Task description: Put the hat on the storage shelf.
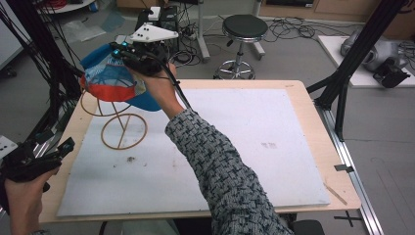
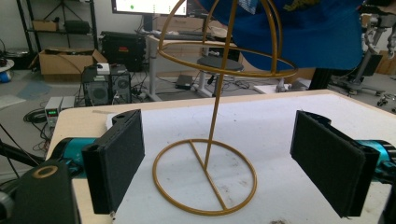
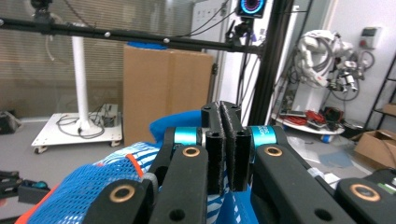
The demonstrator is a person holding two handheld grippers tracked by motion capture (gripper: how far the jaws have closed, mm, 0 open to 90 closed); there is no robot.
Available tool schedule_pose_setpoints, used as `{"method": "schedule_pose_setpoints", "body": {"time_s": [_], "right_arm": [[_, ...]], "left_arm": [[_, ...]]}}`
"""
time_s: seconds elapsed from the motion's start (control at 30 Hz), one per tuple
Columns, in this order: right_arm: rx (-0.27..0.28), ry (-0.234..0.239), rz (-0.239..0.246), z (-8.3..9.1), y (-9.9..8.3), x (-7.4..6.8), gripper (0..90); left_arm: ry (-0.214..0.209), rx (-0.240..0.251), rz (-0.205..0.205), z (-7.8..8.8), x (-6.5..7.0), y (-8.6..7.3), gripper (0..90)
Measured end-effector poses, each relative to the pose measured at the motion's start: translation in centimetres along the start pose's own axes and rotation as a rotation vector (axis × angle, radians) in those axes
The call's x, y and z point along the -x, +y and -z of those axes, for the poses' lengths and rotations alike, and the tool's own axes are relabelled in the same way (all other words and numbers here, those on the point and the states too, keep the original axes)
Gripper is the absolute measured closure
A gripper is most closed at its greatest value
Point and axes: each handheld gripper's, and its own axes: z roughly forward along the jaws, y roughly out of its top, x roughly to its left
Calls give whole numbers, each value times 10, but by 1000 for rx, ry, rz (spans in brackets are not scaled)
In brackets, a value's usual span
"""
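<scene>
1. At the near left corner of the table (image 1: pixel 313 127), the left gripper (image 1: pixel 46 159) hangs beside the edge with its jaws spread wide and nothing between them.
2. Farther in, near the left edge, a gold wire stand (image 2: pixel 212 135) is upright on the white board (image 1: pixel 244 127).
3. At the far left, the right gripper (image 1: pixel 125 51) has its jaws clenched on a blue cap (image 1: pixel 110 76), which sits over the stand's top.

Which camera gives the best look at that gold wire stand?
The left gripper view: the gold wire stand sits straight ahead, showing its ring base, stem and upper hoops under the blue cap. The high view shows it smaller, partly covered by the cap. In the right gripper view I cannot make it out.
</scene>
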Motion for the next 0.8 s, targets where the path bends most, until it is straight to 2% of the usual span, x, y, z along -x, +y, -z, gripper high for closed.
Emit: {"method": "schedule_pose_setpoints", "body": {"time_s": [0.23, 0.57, 0.8], "right_arm": [[-33, 27, -6, -18, -9, -8, 885], [-72, 62, 27, -39, -14, -23, 885], [-101, 76, 31, -48, -19, -29, 885]], "left_arm": [[-3, -2, -1, -1, 0, -1, 179], [1, 2, 6, 1, -2, -1, 179], [1, 1, 6, 2, -3, -1, 179]]}}
